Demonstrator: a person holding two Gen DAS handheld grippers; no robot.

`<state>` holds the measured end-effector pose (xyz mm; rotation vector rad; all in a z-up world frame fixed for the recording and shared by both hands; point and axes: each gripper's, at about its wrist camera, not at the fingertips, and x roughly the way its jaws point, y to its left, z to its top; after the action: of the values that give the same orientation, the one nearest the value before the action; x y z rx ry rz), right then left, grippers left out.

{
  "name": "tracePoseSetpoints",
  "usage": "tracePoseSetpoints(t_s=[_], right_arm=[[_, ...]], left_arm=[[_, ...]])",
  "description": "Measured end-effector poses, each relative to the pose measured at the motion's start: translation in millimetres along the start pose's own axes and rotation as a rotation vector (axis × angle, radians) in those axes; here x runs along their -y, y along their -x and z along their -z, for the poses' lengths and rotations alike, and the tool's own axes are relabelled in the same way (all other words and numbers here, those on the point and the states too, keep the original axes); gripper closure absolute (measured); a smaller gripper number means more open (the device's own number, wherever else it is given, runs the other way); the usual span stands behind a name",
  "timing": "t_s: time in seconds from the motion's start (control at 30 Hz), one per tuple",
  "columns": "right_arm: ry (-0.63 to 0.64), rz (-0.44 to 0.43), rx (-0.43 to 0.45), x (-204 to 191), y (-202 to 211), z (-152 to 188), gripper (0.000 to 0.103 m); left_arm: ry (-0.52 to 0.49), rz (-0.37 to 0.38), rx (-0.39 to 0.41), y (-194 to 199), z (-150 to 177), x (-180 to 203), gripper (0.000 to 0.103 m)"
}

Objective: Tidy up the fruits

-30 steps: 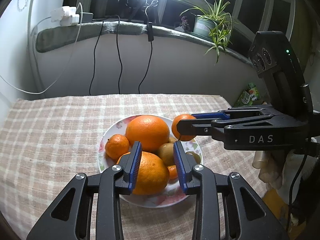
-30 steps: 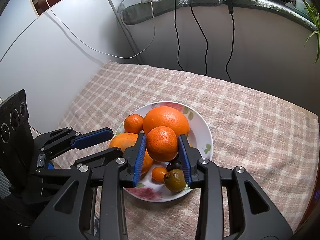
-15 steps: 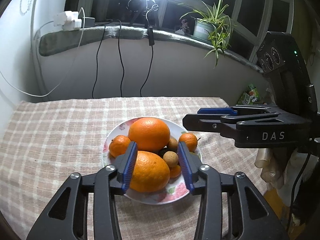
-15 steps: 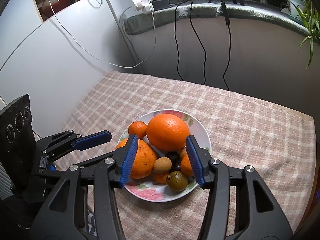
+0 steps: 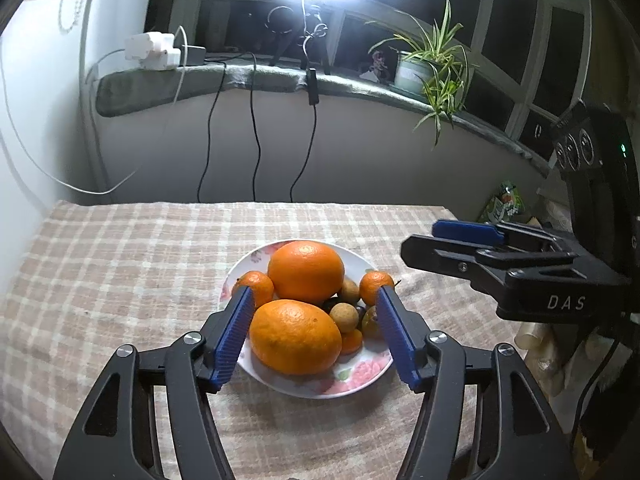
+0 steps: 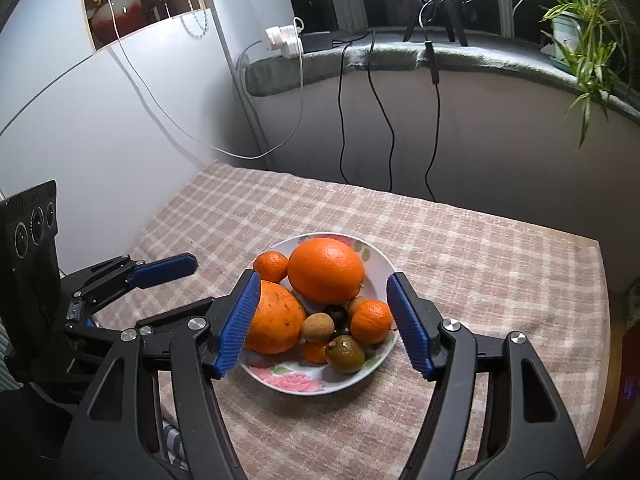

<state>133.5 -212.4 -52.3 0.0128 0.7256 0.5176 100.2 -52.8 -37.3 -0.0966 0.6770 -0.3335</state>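
Note:
A floral plate sits mid-table, piled with fruit: two large oranges, a mandarin at the left, another mandarin at the right, and small brown and dark fruits between them. My left gripper is open and empty, above the plate's near side. My right gripper is open and empty, held above the plate; it also shows in the left wrist view.
A checked cloth covers the table. The wall and a sill with cables, a power strip and a potted plant lie behind. A green packet lies past the table's right edge.
My right gripper has let go of the mandarin, which now rests on the plate's right side. Both grippers have opened wider and pulled back and up from the plate.

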Motion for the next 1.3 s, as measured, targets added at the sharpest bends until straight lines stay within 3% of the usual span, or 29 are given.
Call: tracePoseSetpoints(t_s=[0.2, 0.23, 0.3, 0.53, 1.3], right_arm=[[-0.003, 0.048, 0.037, -4.1, 10.1, 13.3, 0.033], [-0.002, 0.06, 0.041, -4.8, 11.6, 15.9, 0.03], [-0.005, 0.07, 0.056, -4.6, 15.6, 19.5, 0.012], [-0.007, 0.121, 0.103, -3.0, 27.2, 24.6, 0.011], [-0.009, 0.133, 0.102, -3.4, 28.9, 27.9, 0.011]], left_arm=[[-0.005, -0.044, 0.019, 9.3, 2.2, 2.9, 0.036], [-0.005, -0.048, 0.021, 10.3, 2.5, 2.9, 0.036], [-0.005, -0.059, 0.025, 12.3, 2.9, 2.8, 0.035], [-0.003, -0.08, 0.025, 14.1, 4.4, 1.7, 0.035], [-0.017, -0.1, 0.033, 17.8, 2.6, 4.0, 0.034]])
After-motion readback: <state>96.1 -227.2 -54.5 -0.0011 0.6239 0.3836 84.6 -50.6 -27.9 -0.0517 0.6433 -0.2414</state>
